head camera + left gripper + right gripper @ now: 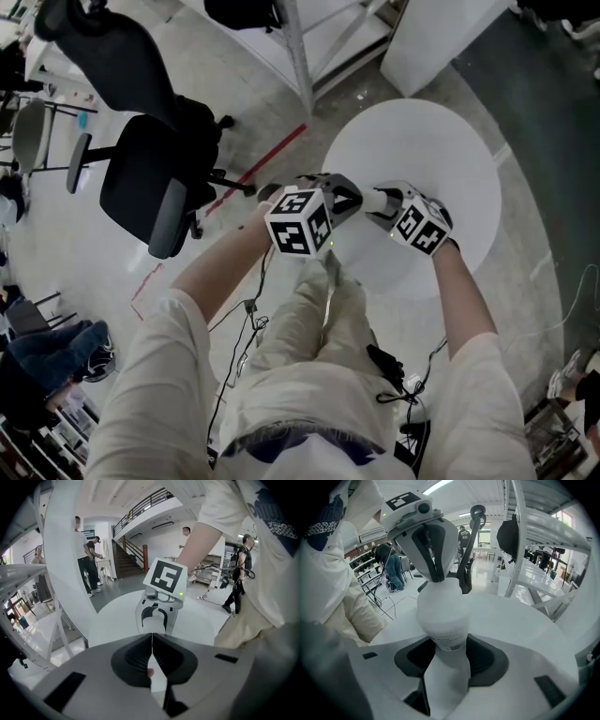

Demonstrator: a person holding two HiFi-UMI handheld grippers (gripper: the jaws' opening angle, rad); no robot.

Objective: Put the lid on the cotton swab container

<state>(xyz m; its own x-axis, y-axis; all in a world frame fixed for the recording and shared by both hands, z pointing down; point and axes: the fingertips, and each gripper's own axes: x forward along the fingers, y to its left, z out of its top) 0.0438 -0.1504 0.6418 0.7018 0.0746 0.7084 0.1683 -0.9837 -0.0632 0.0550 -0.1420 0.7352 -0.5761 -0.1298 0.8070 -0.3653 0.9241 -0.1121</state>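
Note:
My right gripper [446, 654] is shut on the lower part of a white, cylindrical cotton swab container [440, 611], whose label faces the camera. It holds the container above the round white table [441, 150]. The left gripper [439, 579] faces it from the other side, its black fingertips shut and touching the container's top end. In the left gripper view the jaws [152, 641] are pressed together, and only a small pinkish spot shows low in the seam. The right gripper [157, 616] stands straight ahead of them. I cannot make out a separate lid. In the head view both grippers meet at the container [377, 198].
A black office chair [150, 178] stands on the floor to the left, near a red tape line [272, 155]. A metal rack leg [298, 56] rises behind the table. Cables [246, 323] hang by the person's legs. Several people stand in the background.

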